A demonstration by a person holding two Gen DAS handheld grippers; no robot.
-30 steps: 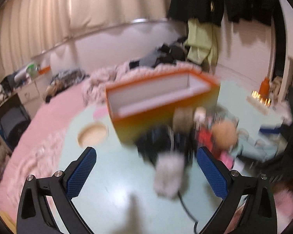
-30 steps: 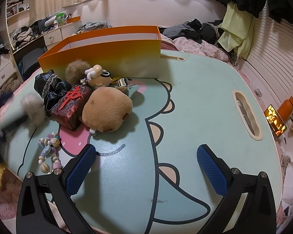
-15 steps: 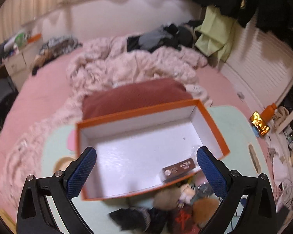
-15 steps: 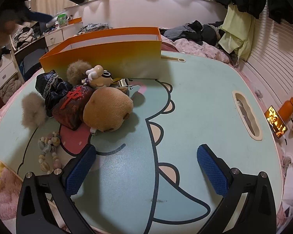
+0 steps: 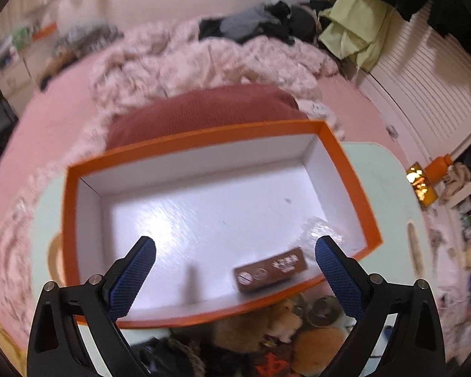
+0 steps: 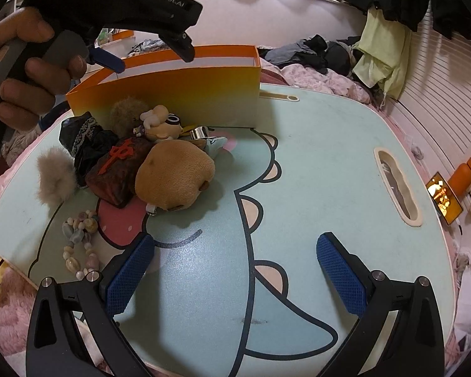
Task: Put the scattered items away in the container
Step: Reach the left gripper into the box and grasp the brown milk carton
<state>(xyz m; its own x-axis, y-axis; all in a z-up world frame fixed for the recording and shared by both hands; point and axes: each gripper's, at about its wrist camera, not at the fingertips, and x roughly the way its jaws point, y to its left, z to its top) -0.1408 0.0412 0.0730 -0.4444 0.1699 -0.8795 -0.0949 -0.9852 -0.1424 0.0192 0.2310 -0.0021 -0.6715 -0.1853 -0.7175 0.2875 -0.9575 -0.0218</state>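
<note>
The left gripper point(image 5: 234, 270) hangs over the orange box point(image 5: 351, 169), jaws wide apart and empty. A brown bar point(image 5: 270, 269) lies inside (lower right). The right gripper point(image 6: 235, 270), jaws apart too, faces the toy pile point(image 6: 172, 172) at middle left.

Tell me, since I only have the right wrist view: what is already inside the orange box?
Observer: The left wrist view looks down into the orange box; a brown rectangular pack lies near its front wall.
Operator: Anything else in there?
Observer: A crumpled clear wrapper sits beside the pack; the rest of the white floor is bare.
Operator: Is the left hand-held gripper carrying something?
Observer: No. The left hand-held gripper is open and empty above the box.
</note>
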